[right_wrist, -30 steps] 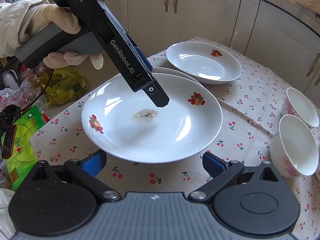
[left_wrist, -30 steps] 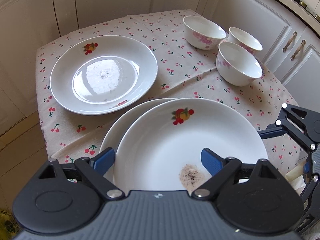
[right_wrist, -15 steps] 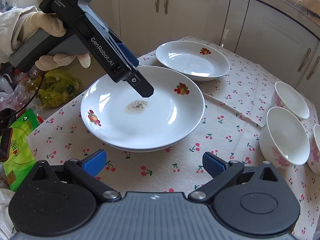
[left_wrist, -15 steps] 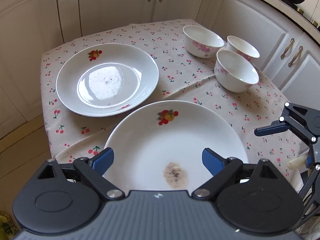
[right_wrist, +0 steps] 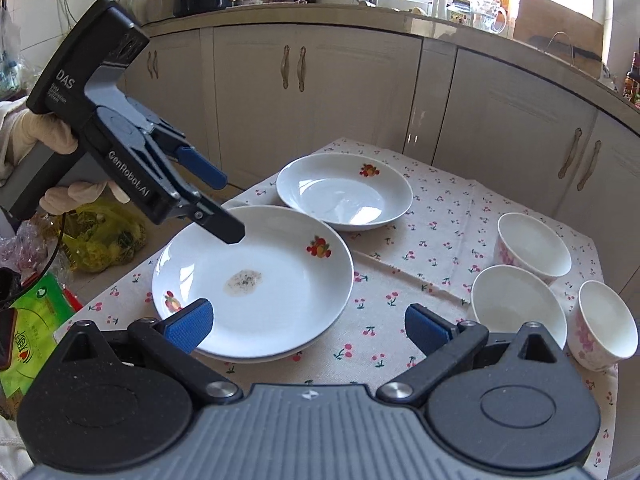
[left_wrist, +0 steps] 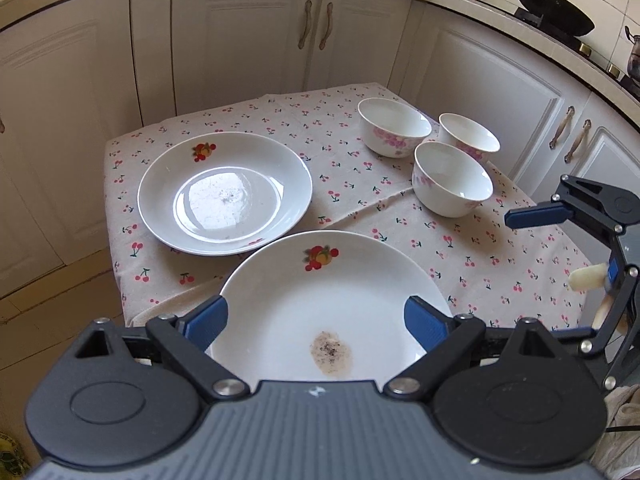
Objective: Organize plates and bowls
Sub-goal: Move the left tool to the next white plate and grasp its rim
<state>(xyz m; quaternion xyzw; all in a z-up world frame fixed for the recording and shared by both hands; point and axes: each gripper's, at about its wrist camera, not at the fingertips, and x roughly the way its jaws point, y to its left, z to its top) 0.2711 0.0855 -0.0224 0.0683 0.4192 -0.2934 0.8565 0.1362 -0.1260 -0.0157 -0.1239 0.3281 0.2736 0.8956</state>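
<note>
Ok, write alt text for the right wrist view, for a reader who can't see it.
The open right gripper hangs above a stained plate stacked on another on a cherry-print tablecloth. The open left gripper, in a gloved hand, hovers over that plate; a second plate and three bowls sit beyond.

The lower plate (right_wrist: 264, 357) shows only a thin rim beneath the stained plate (right_wrist: 280, 280). The left tool (left_wrist: 316, 320) covers that plate's near edge. The right tool (left_wrist: 568, 216) is cut off by the frame's edge.

bare cloth (right_wrist: 416, 264) between plates (right_wrist: 256, 276) and bowls (right_wrist: 516, 304)
</note>
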